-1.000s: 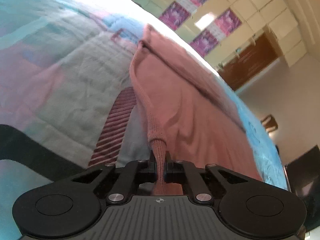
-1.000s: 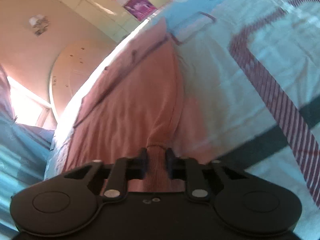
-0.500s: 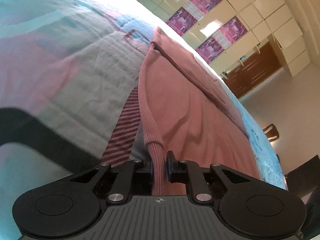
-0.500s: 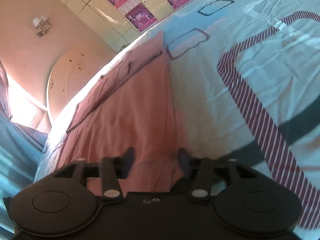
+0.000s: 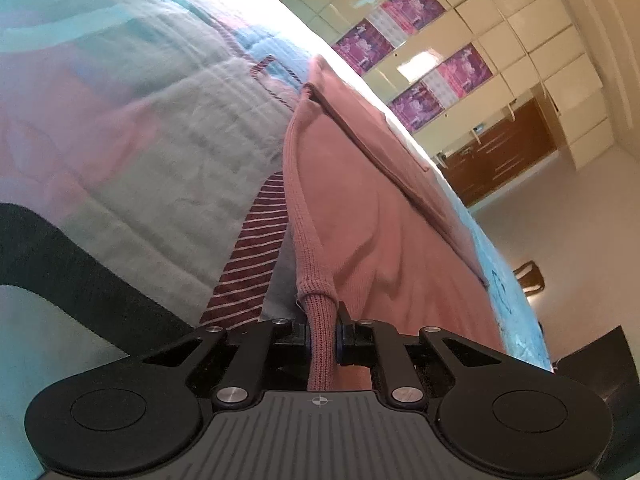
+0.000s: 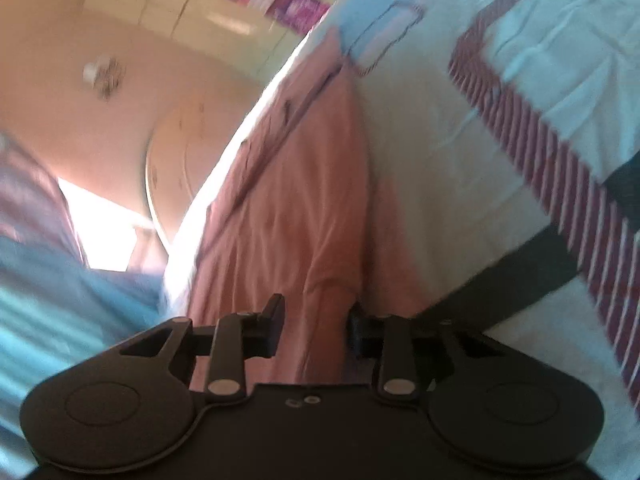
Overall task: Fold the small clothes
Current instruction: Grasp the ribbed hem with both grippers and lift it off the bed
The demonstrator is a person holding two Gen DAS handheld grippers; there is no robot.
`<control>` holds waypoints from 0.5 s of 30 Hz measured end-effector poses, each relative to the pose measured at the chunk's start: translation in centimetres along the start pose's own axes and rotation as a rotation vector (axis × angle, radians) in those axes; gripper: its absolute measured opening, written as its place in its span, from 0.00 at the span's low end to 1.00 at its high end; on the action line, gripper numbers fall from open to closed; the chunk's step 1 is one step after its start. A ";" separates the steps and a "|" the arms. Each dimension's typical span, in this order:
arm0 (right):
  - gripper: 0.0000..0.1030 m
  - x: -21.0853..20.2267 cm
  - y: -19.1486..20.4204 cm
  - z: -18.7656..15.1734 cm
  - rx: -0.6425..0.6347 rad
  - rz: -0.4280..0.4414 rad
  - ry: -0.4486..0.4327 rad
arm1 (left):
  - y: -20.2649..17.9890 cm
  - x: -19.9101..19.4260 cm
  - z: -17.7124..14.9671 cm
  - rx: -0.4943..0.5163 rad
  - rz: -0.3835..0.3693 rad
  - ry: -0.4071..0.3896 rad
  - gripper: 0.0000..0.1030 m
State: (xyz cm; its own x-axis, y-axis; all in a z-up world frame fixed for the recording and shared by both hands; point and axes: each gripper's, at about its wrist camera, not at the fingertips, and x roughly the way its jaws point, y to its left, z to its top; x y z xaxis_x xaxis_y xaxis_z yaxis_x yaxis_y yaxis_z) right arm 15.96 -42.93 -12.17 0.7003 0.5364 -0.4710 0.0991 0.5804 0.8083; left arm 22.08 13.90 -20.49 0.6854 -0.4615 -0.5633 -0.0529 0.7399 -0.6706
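Note:
A pink knit garment (image 5: 360,208) lies flat on a patterned bedspread (image 5: 140,128). My left gripper (image 5: 322,332) is shut on the garment's ribbed edge, which bunches between the fingers. In the right wrist view the same pink garment (image 6: 292,208) stretches away from my right gripper (image 6: 316,320). Its fingers stand apart with the cloth lying loose between them. The view is blurred.
The bedspread (image 6: 500,128) has dark red striped bands (image 6: 560,152) and a black band (image 5: 60,264). Cupboards with purple posters (image 5: 416,44) line the far wall. A headboard (image 6: 180,152) and blue bedding (image 6: 60,288) show at the right wrist view's left.
My right gripper has opened and let go of the garment's edge. My left gripper stays shut on the ribbed edge and has lowered it toward the bedspread.

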 end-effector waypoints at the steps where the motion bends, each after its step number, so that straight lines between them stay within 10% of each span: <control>1: 0.33 0.3 -0.1 0.3 0.011 0.000 -0.002 | -0.2 0.0 0.0 0.013 0.008 0.001 0.12; 6: 0.08 1.0 1.4 0.4 -0.060 -0.060 0.044 | -1.3 -0.4 0.0 0.075 0.041 -0.002 0.05; 15: 0.07 -0.5 2.6 -0.4 -0.203 -0.188 0.036 | -0.6 -1.0 -0.2 0.016 0.037 -0.048 0.05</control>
State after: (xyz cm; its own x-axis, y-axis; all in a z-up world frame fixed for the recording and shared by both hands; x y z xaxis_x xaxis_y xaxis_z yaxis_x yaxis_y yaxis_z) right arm 15.64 -41.48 -10.01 0.6571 0.4272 -0.6211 0.0789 0.7804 0.6202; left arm 21.24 13.79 -19.59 0.7174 -0.4094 -0.5636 -0.0680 0.7641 -0.6415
